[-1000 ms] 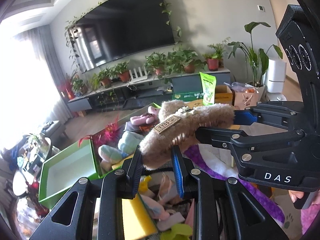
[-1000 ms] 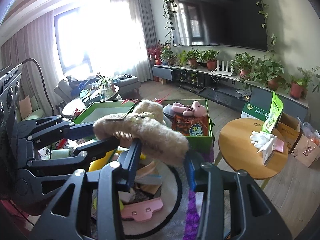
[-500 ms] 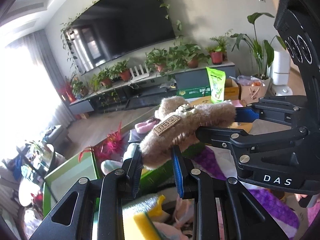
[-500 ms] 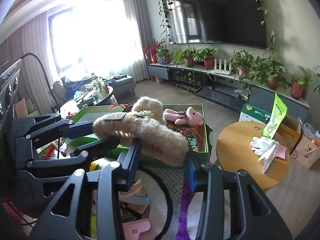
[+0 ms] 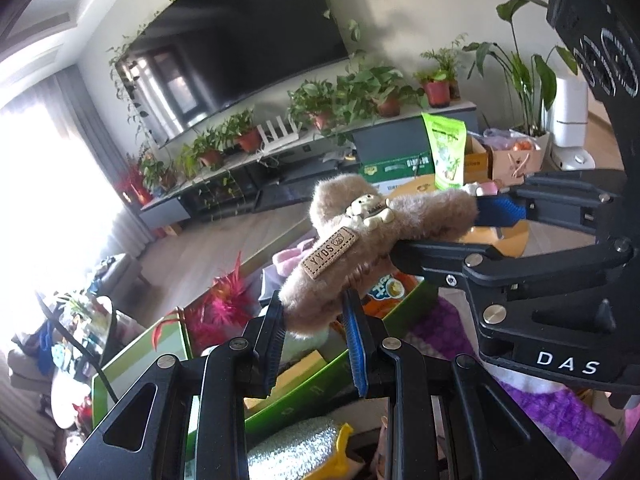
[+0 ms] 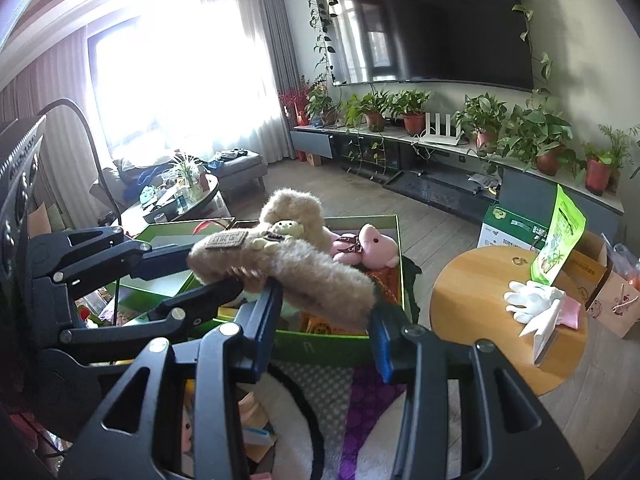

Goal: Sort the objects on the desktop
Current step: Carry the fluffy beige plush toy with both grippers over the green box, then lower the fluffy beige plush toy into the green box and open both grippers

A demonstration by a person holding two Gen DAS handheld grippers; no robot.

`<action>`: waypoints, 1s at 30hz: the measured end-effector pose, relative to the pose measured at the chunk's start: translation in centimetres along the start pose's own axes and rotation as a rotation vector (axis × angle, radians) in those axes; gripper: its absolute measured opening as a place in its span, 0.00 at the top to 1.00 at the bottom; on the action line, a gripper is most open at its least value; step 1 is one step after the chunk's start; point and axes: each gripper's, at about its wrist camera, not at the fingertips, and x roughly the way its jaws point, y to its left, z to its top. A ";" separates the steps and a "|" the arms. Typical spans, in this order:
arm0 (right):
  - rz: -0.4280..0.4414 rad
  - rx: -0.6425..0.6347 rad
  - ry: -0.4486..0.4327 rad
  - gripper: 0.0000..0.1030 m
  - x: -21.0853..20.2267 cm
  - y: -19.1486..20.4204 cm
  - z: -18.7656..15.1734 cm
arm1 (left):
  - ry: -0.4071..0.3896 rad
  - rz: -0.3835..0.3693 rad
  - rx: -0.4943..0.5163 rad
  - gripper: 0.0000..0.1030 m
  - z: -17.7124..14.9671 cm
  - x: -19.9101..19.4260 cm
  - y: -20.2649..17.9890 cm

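A fluffy tan plush hair clip with a "YYDS" tag and a small bear charm hangs in the air, held at both ends. My left gripper is shut on its near end in the left wrist view. The right gripper clamps its far end from the right. In the right wrist view the clip lies across my right gripper, shut on it, while the left gripper grips the tagged end. Below it stands a green box holding a pink pig plush and snack packs.
A round wooden table at the right carries white gloves and a green pouch. A sponge and small toys lie on the rug below. A second green tray sits left. A TV stand with plants lines the far wall.
Both grippers carried the clip together across the rug toward the green box, which now sits right beneath it. The grip on both ends is unchanged.
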 end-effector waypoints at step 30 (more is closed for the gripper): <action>0.015 0.042 0.112 0.58 7.1 -2.4 -0.8 | 0.188 -0.115 0.017 0.74 0.2 6.7 -0.6</action>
